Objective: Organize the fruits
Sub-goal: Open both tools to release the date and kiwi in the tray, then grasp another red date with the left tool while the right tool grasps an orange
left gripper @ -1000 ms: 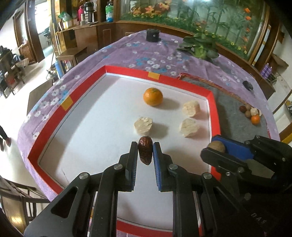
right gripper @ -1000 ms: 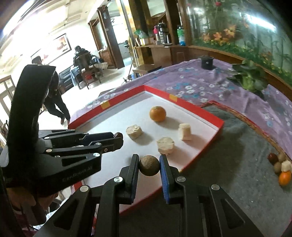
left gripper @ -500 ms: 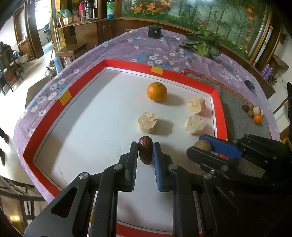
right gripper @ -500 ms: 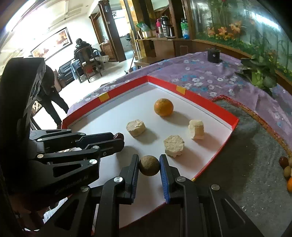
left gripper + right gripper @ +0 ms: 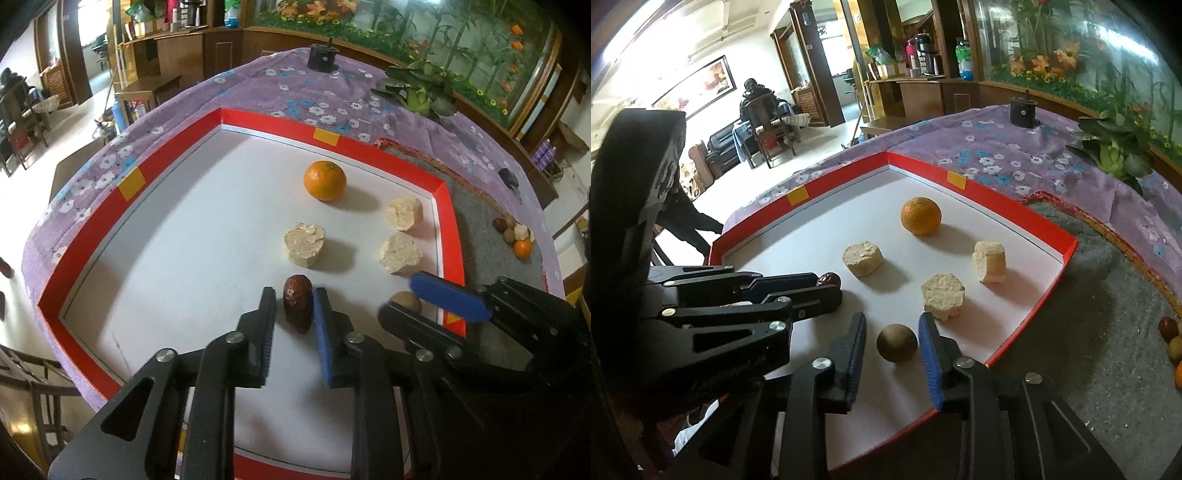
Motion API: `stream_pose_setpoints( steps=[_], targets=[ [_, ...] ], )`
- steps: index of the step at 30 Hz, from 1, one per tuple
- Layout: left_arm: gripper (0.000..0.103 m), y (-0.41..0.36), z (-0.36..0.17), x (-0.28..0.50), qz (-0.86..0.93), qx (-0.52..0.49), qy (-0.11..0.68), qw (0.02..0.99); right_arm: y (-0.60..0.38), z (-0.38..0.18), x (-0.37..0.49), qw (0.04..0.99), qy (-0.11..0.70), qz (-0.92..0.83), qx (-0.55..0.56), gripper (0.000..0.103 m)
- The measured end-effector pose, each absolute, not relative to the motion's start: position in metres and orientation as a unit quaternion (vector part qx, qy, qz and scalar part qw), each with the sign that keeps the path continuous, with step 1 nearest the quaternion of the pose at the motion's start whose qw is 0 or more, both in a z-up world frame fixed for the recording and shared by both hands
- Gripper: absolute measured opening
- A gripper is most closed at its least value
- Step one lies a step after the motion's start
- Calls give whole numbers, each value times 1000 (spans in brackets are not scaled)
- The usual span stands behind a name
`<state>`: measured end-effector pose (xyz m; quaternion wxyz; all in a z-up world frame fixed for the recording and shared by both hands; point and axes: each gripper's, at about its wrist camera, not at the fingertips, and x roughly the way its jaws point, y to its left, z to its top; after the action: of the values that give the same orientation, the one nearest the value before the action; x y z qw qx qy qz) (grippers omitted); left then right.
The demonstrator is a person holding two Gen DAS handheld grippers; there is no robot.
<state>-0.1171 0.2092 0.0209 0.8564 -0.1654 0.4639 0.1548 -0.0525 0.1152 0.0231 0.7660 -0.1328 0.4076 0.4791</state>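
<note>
Between your left hand-held gripper's (image 5: 293, 306) parted fingers, the date (image 5: 297, 308) lies on the tray (image 5: 448, 218), long axis along them. Your right hand-held gripper (image 5: 892, 341), also open, straddles the brown ball (image 5: 897, 342).

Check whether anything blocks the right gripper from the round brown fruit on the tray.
Nothing visible does. The round brown fruit lies on the white floor of the tray between the open fingers of the right gripper, with bare gaps on both sides. The nearest pale chunk sits beyond the fingertips.
</note>
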Motion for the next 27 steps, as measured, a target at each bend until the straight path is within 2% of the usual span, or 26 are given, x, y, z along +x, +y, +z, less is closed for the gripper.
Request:
stream_pose_setpoints(
  steps=[4,6,13,27],
  targets=[
    [50,207,28,-118,162,-161,450,863,102,33,-53,775,397,476,-122,34],
    [50,203,32,-118,166,-156,445,866,94,37,-52,778,396,475,-113,35],
    [50,179,42,-104,153,-137,440,874,49,54,-43,807,380,443,-93,49],
    [50,90,47,-47,55,-107,466,877,-79,43,-6,854,407,320,-56,52]
  ],
)
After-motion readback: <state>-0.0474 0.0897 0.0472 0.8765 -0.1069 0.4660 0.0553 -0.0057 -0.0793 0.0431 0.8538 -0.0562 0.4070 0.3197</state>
